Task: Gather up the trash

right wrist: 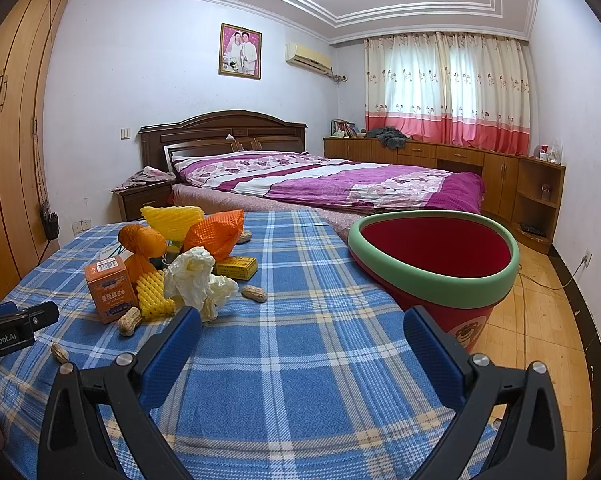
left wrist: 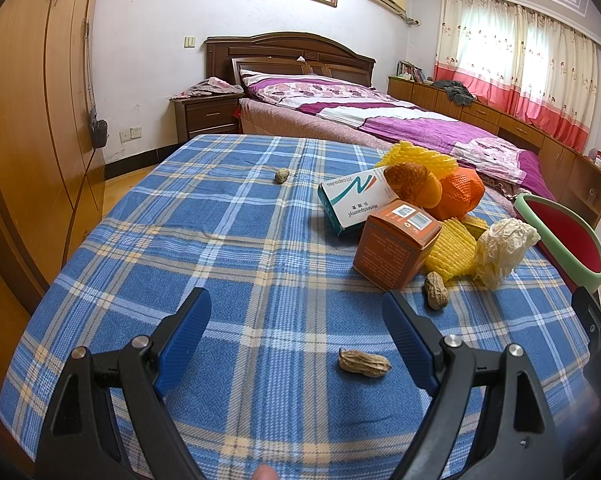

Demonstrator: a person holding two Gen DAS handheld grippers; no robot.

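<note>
Blue plaid cloth covers surface. Landmark: orange box, upright. Behind it: white medicine carton, orange + yellow foam nets. Just right of it: crumpled tissue. Peanuts: one touching its base, one nearer camera, one far behind. Red bin w/ green rim well right, at cloth edge. Left gripper: wide open, empty, straddling near peanut. Right gripper: wide open, empty

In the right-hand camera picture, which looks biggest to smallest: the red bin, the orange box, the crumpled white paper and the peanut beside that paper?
1. Red bin, by far the largest.
2 and 3. Orange box and crumpled white paper look about alike, so I would not rank them.
4. Peanut, the smallest.
</note>
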